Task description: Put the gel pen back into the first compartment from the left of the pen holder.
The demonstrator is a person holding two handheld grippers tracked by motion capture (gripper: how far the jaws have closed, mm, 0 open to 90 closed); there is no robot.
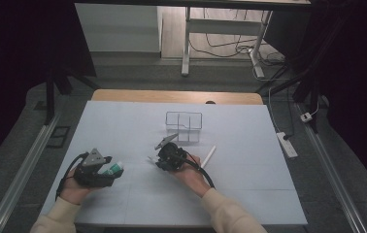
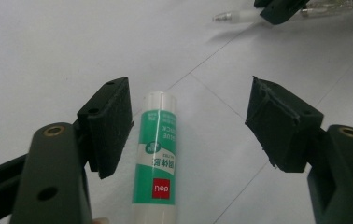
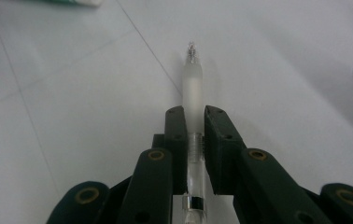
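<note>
Your right gripper (image 3: 194, 128) is clamped on one pen (image 3: 192, 93): a slim, round barrel, clear plastic between the pads, frosted toward the tip, with a small silver band near your hand. In the right gripper view the tip points to 12 o'clock, just above the table (image 1: 249, 189).

Your left gripper (image 2: 188, 121) stands wide, its two matte black pads blocky and rough-edged. One glue stick (image 2: 157, 158) lies flat on the table between them, a smooth white cylinder with a green label and a red square. It sits just beside the pad at 9 o'clock; whether it touches that pad is hard to tell. It is clear of the pad at 3 o'clock.

From above, the glue stick (image 1: 112, 168) is at 8 o'clock on the pale, matte table and the held pen (image 1: 151, 159) near the centre. A white stick (image 1: 208, 156) lies at 3 o'clock of your right gripper (image 1: 156, 160). One clear, square-cornered holder (image 1: 184, 126), divided inside, stands at 12 o'clock from it.
</note>
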